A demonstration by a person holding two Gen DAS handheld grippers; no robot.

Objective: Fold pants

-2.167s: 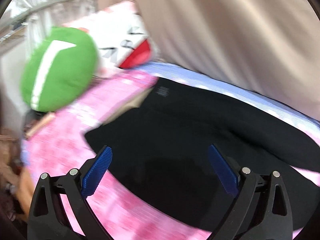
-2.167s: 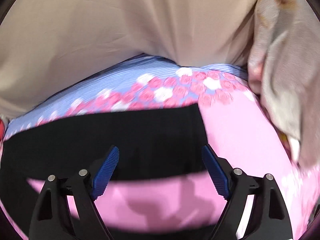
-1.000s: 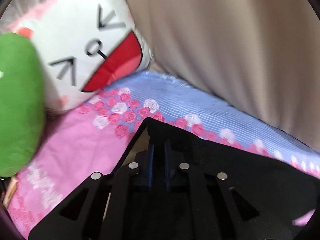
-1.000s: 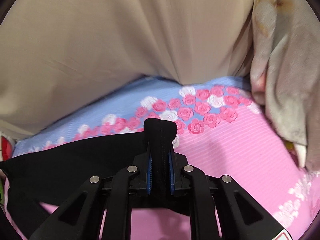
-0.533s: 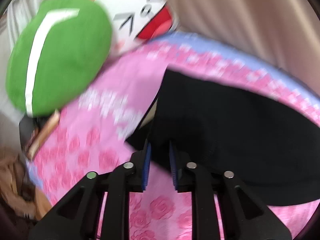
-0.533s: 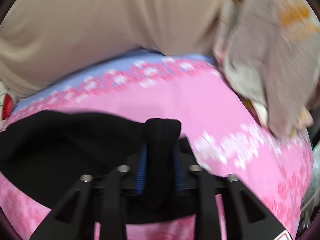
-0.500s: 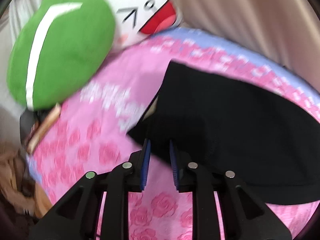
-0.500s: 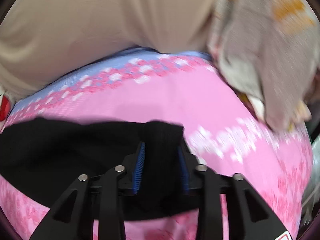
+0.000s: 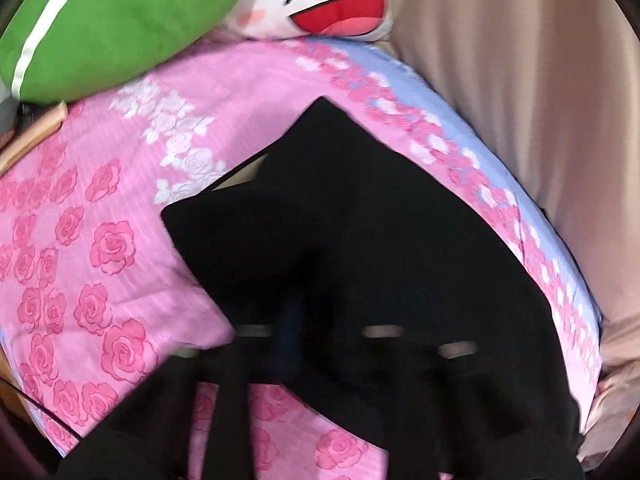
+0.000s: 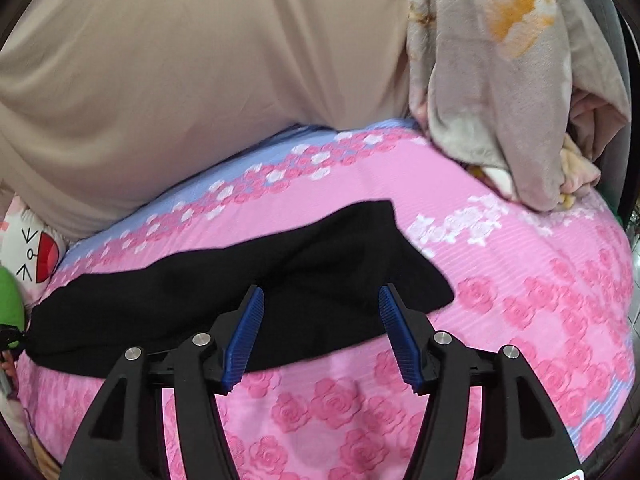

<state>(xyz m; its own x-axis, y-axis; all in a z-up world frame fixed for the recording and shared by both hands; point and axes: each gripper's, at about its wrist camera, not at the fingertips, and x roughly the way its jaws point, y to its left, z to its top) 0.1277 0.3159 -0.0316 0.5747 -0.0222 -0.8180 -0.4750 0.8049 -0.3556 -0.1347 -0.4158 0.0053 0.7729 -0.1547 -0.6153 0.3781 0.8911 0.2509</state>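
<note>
Right gripper (image 10: 322, 334) low over bed, blue pads apart, jaws opening, nothing pinched. Black pants (image 10: 224, 304) lying folded lengthwise across pink rose sheet (image 10: 520, 280). Beige curtain (image 10: 200, 80) behind; grey blanket (image 10: 500, 100) heaped at far right corner.

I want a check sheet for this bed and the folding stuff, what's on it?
Surface: pink rose-print bedsheet with a blue band along the far edge.
Job's things: black pants lying folded over on the sheet.
Clutter: green cushion, white cartoon-face pillow, grey floral blanket heaped at one end.
Grippers: right gripper with jaws opening, pants beyond them, not pinched; left gripper blurred, shut, dark against the pants.
Cables: nothing seen.
Surroundings: beige curtain behind the bed.
</note>
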